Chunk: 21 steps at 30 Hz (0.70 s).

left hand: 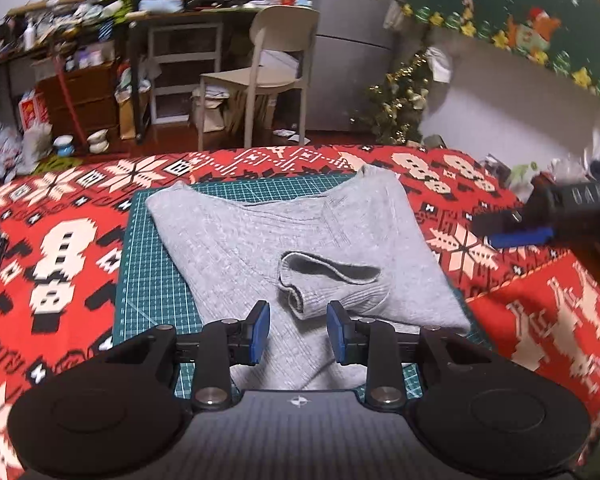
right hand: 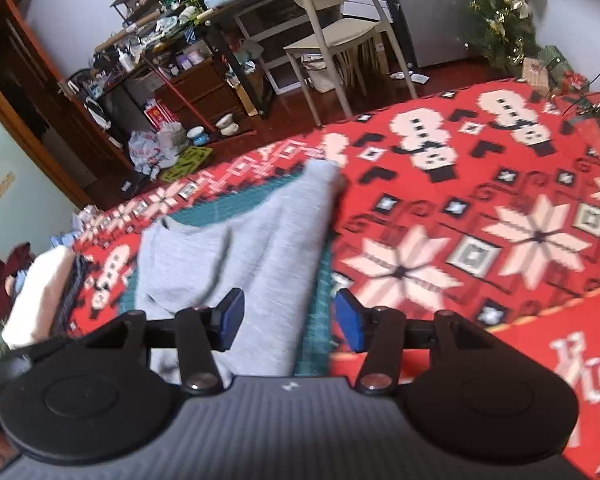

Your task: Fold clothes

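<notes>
Mid-fold: sweater (left hand: 300, 240) partly folded on mat (left hand: 156, 280), cuff (left hand: 324, 280) on top. Both grippers (left hand: 298, 330) (right hand: 290, 318) released, fingers empty. Next, probably another fold.

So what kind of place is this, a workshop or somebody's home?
Most likely a lived-in home room: a small decorated Christmas tree, a cluttered desk with a plain chair, and a grey sweater on a festive red cloth.

A beige chair (left hand: 278, 68) stands at a cluttered dark desk (left hand: 188, 20) on reddish wooden floor (left hand: 332, 136); beside it a grey fridge (left hand: 352, 40) and small Christmas tree (left hand: 400, 104).
</notes>
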Each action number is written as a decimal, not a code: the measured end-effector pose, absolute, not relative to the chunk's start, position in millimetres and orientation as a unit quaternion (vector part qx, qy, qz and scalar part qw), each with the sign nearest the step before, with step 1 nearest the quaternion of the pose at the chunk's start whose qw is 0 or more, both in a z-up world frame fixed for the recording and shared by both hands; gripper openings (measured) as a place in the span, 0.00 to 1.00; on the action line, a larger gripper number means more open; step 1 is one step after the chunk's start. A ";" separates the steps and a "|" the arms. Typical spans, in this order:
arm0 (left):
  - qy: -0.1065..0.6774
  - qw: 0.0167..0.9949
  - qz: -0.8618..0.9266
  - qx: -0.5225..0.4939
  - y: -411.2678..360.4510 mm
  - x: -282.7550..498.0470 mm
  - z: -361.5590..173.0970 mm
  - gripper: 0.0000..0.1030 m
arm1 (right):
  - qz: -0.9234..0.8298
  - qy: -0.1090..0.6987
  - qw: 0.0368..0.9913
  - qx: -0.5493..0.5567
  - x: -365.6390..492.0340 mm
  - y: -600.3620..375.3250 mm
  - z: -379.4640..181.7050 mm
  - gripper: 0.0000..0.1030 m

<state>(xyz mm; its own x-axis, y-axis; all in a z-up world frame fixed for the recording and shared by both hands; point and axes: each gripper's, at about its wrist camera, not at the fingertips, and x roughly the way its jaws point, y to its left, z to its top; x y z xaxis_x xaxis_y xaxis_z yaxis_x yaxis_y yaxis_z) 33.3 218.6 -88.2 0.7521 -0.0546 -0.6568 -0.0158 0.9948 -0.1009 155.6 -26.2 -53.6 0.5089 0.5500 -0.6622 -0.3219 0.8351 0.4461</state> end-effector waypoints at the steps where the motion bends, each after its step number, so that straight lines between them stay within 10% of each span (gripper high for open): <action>1: 0.350 0.936 -0.010 -0.040 219.3 34.9 -90.8 0.30 | 0.257 0.426 0.856 0.141 157.9 -21.4 -56.3 0.54; 9: 0.355 0.934 -0.037 -0.002 217.0 47.2 -102.5 0.29 | 0.283 0.437 0.847 0.112 163.6 4.4 -76.1 0.54; 21: 0.361 0.922 -0.061 -0.127 235.2 56.1 -94.0 0.03 | 0.330 0.413 0.842 0.106 159.3 11.6 -69.9 0.54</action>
